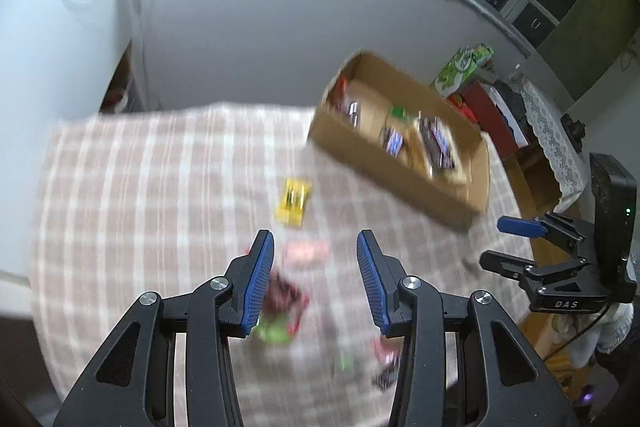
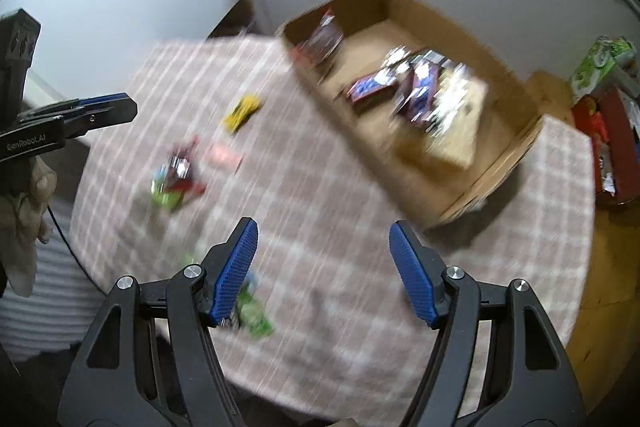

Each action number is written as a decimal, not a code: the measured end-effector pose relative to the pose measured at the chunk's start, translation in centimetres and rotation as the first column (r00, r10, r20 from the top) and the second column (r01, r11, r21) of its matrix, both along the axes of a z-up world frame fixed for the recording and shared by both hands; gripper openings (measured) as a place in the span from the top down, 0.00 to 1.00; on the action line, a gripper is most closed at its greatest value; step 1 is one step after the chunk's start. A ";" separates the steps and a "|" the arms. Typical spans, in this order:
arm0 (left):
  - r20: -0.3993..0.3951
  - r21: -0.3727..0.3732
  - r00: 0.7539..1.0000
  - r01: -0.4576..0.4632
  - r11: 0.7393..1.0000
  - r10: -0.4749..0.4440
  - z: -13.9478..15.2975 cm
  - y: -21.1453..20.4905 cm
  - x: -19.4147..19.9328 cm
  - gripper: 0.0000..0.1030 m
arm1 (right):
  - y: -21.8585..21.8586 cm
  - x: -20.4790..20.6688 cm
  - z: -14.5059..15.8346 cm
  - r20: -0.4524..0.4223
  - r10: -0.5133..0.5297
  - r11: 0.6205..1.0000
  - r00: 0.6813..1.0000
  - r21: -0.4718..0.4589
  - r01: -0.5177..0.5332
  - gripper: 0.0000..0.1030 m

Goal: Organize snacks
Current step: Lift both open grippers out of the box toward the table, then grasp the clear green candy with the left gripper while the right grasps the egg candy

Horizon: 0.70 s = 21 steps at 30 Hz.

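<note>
- Snacks lie loose on the checked worktop (image 1: 140,187): yellow packet (image 1: 294,202) ahead of the left gripper (image 1: 316,247), green packet (image 2: 254,315) beside the right gripper (image 2: 324,235).
- Both grippers gape wide, holding nothing.
- Cardboard box (image 2: 500,75) of snacks sits ahead, to the right.

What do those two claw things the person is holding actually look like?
Each gripper, left and right, is black plastic with silver pivot bolts and ribbed blue fingers. Seen from the side, one body reads "DAS", the other "GenRobot.AI". A pale glove and a thin black cable show.
</note>
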<state>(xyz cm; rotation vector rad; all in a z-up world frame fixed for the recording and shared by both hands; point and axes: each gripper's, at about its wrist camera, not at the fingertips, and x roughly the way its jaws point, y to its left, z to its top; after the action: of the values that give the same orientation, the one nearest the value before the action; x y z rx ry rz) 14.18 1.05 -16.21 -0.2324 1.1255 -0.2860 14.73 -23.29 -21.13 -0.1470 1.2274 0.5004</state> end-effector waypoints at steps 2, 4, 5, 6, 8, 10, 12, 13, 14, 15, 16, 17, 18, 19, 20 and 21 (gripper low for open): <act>-0.025 -0.012 1.000 -0.012 1.000 0.011 -0.9 0.2 -1.7 0.60 | 0.8 -1.3 -0.9 -0.016 0.033 0.999 0.999 -0.014 -0.033 0.31; -0.056 -0.029 0.998 -0.022 0.999 0.020 -1.9 0.4 -3.4 0.60 | 1.7 -2.3 -1.7 -0.028 0.064 0.998 0.998 -0.028 -0.065 0.31; -0.067 -0.033 0.998 -0.024 0.999 0.021 -2.2 0.3 -4.0 0.60 | 2.1 -2.8 -2.1 -0.034 0.082 0.996 0.996 -0.033 -0.083 0.31; -0.079 -0.038 0.997 -0.024 0.999 0.020 -2.7 0.3 -4.7 0.60 | 2.6 -3.4 -2.7 -0.038 0.099 0.994 0.994 -0.042 -0.101 0.31; -0.109 -0.044 0.994 -0.019 0.999 0.014 -3.7 -0.2 -5.9 0.60 | 3.3 -4.0 -3.4 -0.048 0.122 0.991 0.991 -0.053 -0.124 0.31; -0.134 -0.048 0.991 -0.006 0.999 -0.001 -4.8 -0.9 -6.9 0.60 | 4.1 -4.6 -4.2 -0.062 0.142 0.987 0.988 -0.062 -0.146 0.31; -0.146 -0.042 0.989 0.011 0.999 -0.017 -5.5 -1.6 -7.7 0.60 | 4.7 -4.9 -4.9 -0.071 0.160 0.984 0.985 -0.067 -0.164 0.31; -0.149 -0.040 0.989 0.018 0.999 -0.023 -5.8 -1.9 -8.1 0.60 | 5.0 -5.1 -5.3 -0.075 0.167 0.982 0.983 -0.073 -0.172 0.31; -0.154 -0.037 0.988 0.024 0.999 -0.030 -6.2 -2.2 -8.4 0.60 | 5.2 -5.2 -5.5 -0.078 0.170 0.981 0.982 -0.077 -0.176 0.31; -0.155 -0.037 0.987 0.026 0.999 -0.032 -6.4 -2.4 -8.8 0.60 | 5.4 -5.2 -5.8 -0.081 0.172 0.981 0.982 -0.078 -0.178 0.31; -0.158 -0.037 0.987 0.032 0.999 -0.037 -6.8 -2.6 -9.0 0.60 | 5.6 -5.3 -6.0 -0.083 0.171 0.981 0.982 -0.078 -0.178 0.31; -0.159 -0.034 0.986 0.037 0.999 -0.042 -7.1 -2.8 -9.2 0.60 | 5.7 -5.3 -6.1 -0.085 0.170 0.981 0.982 -0.075 -0.176 0.32; -0.160 -0.032 0.986 0.043 0.999 -0.047 -7.4 -3.1 -9.3 0.60 | 5.8 -5.3 -6.3 -0.089 0.169 0.982 0.981 -0.070 -0.176 0.35; -0.161 -0.028 0.986 0.048 0.998 -0.052 -7.6 -3.4 -9.3 0.60 | 5.9 -5.3 -6.5 -0.097 0.169 0.982 0.981 -0.067 -0.176 0.40; -0.163 -0.027 0.985 0.052 0.998 -0.055 -7.9 -3.5 -9.3 0.60 | 6.0 -5.3 -6.7 -0.104 0.169 0.982 0.980 -0.066 -0.176 0.41; -0.165 -0.027 0.985 0.053 0.998 -0.057 -8.0 -3.5 -9.4 0.60 | 6.1 -5.3 -6.9 -0.111 0.169 0.982 0.979 -0.064 -0.177 0.44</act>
<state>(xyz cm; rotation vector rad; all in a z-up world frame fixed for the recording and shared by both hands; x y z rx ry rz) 4.81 -2.42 -24.23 -0.2482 1.2954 -0.3332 9.47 -17.23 -28.08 -0.2955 1.3433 0.6203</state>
